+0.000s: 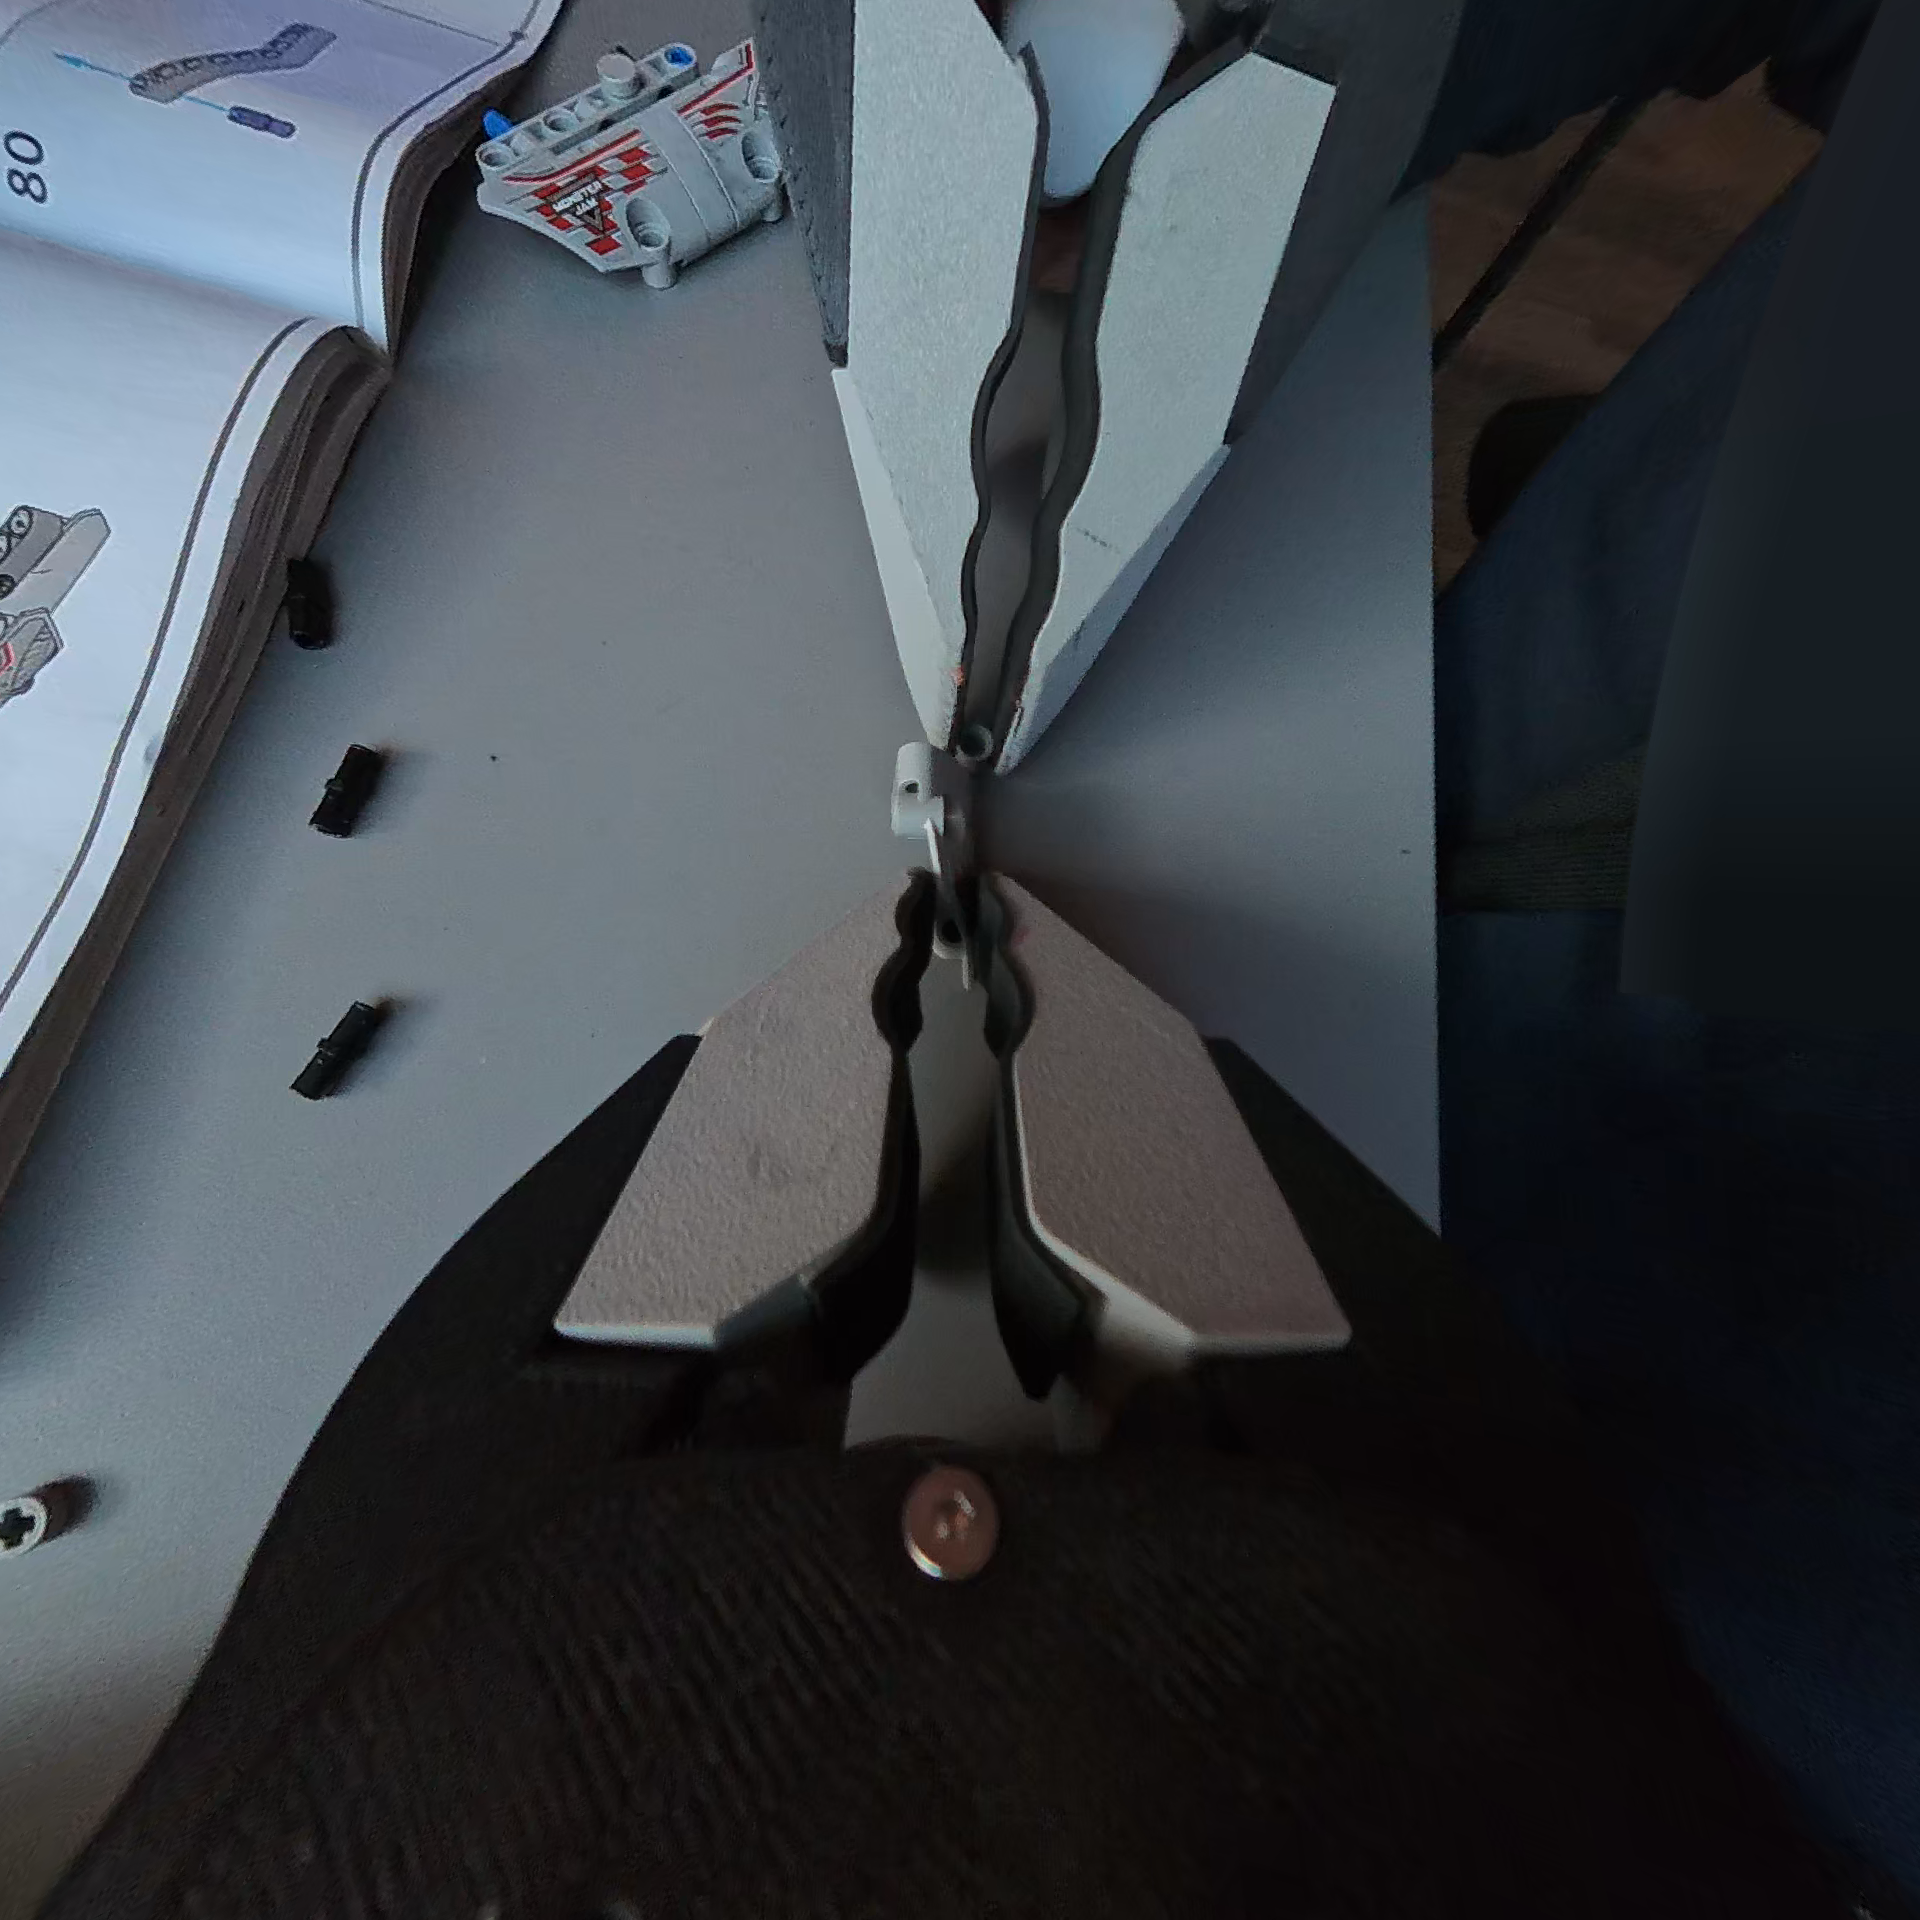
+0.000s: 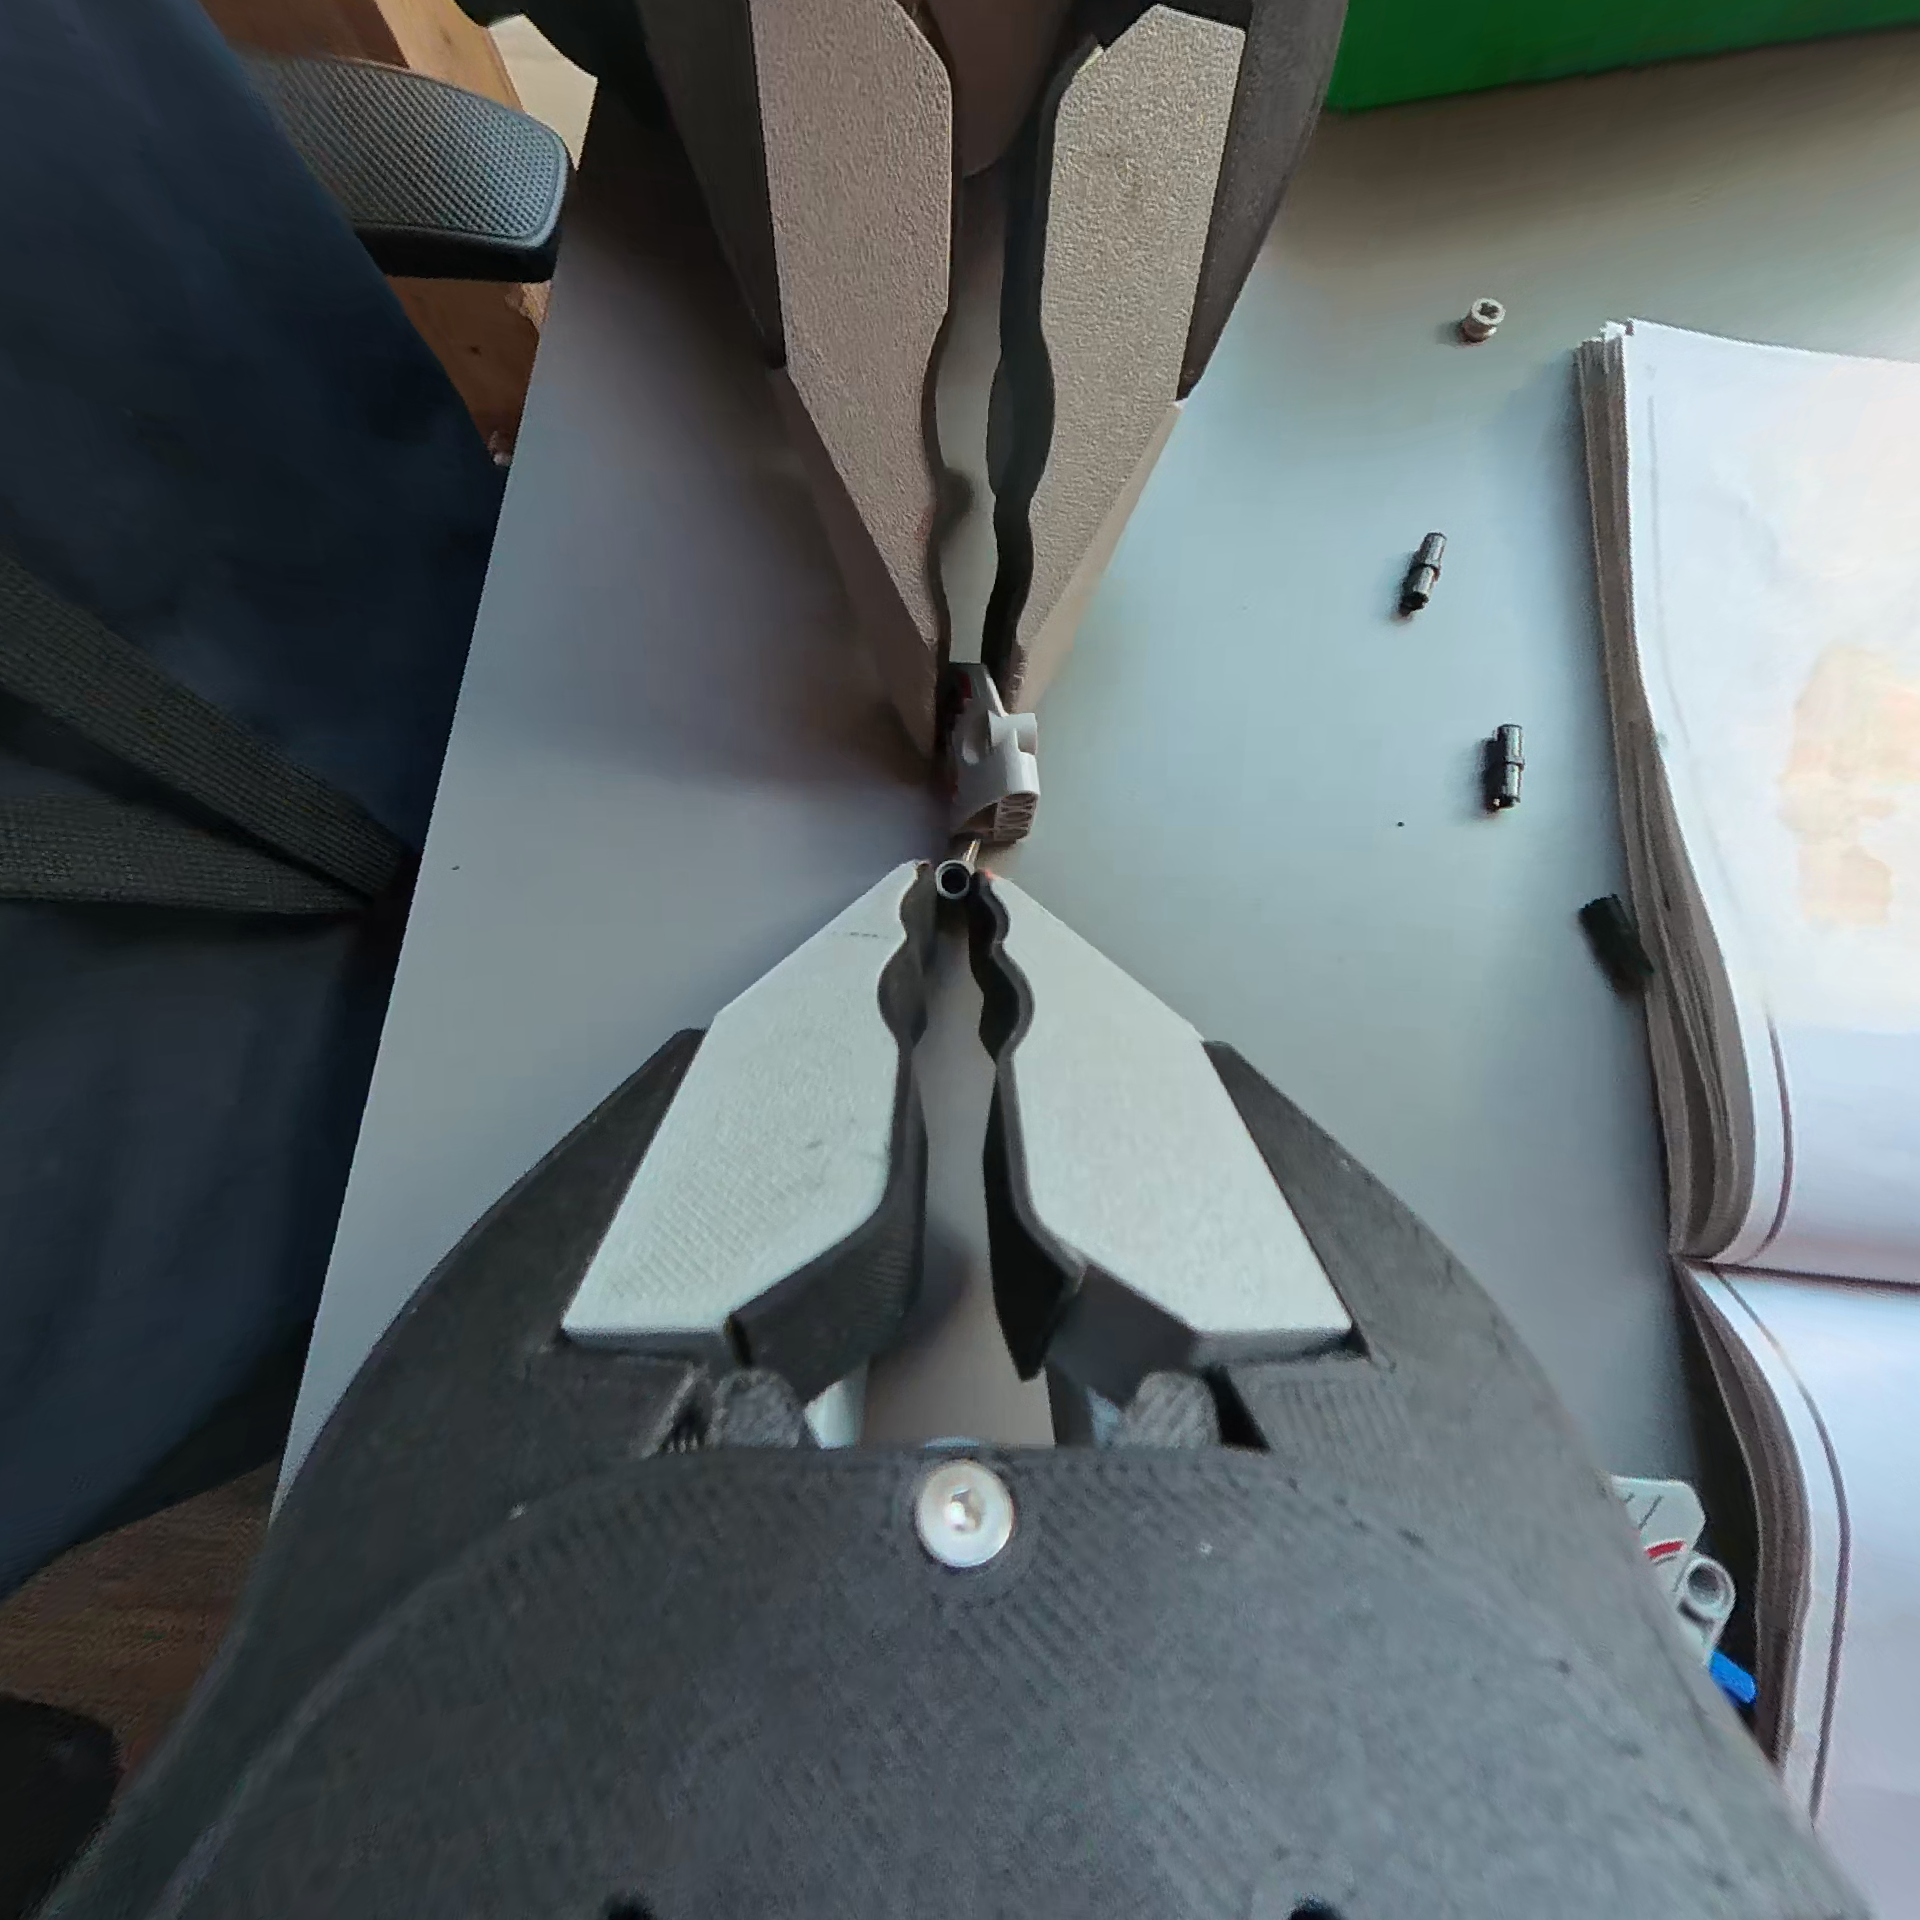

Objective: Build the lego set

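Presently the grey table (image 1: 623,623) carries the open instruction booklet (image 1: 125,416), a grey stickered sub-assembly (image 1: 634,171) and loose black pins (image 1: 343,790), apparently laid out within reach. Above it the left claw (image 1: 956,914) is clamped on a small light-grey connector piece (image 1: 920,795), and the right claw (image 2: 954,883) pinches a dark tubular pin (image 2: 952,881). Tip to tip, the claws probably line the pin up for insertion.

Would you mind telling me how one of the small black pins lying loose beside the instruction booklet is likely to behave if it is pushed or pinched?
The black pin looks like a short cylinder lying on its side, so a nudge would probably roll it across the smooth grey table. It appears rigid and very light. Being tiny and round, it might slip or flick out of the tongs unless gripped squarely.
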### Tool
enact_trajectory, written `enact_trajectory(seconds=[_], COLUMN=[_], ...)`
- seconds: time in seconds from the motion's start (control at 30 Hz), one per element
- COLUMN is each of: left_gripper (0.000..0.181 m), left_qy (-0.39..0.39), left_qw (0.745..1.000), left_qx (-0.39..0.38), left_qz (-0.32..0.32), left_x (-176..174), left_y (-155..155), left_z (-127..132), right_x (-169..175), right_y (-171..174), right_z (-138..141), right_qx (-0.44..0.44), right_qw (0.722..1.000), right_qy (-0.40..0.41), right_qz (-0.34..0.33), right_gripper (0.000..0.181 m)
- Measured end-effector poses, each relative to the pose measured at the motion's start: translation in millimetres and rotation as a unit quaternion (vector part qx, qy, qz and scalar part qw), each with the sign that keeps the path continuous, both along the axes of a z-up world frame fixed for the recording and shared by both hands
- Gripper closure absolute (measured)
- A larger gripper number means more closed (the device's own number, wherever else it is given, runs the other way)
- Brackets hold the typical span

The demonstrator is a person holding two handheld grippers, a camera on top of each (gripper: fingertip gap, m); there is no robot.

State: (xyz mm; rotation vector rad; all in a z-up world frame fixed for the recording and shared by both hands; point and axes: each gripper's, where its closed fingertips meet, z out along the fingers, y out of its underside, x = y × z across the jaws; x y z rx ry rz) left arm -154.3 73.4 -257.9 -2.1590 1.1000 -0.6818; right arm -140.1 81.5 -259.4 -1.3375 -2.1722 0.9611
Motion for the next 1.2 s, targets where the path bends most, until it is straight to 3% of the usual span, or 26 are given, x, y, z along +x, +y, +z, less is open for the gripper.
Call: enact_trajectory(seconds=[0.67,1.03,1.2], left_gripper=[0.177,0.180,0.179], left_qy=[-0.005,-0.001,-0.002], left_qw=[0.996,1.000,1.000], left_qx=[-0.011,-0.006,-0.004], left_qz=[-0.090,-0.030,-0.026], left_x=[3.6,7.7,8.2], left_y=[0.2,7.7,5.6], left_z=[0.2,0.7,0.5], right_x=[1.9,-7.9,-7.4], right_y=[3.2,6.5,4.0], right_z=[-0.2,2.7,3.3], right_qx=[-0.014,0.002,-0.011], right_qw=[0.995,0.999,0.998], right_qy=[-0.010,0.006,0.006], right_qz=[0.103,0.049,0.055], right_gripper=[0.178,0.177,0.177])
